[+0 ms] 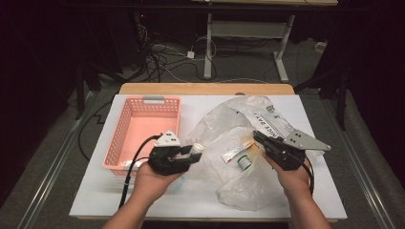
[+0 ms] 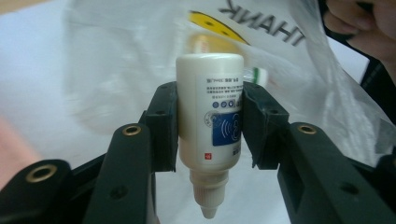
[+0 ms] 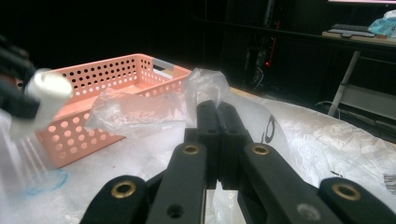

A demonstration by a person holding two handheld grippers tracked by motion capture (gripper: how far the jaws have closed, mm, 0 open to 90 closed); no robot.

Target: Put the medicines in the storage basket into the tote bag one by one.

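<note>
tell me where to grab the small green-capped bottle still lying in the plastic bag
Grip the green-capped bottle across its short round body, coming from above through the bag's open mouth. It lies on its side inside the clear plastic bag, beside a flat tube, so the jaws should probably straddle the body crosswise. The left gripper already holds a white dropper bottle.
</note>
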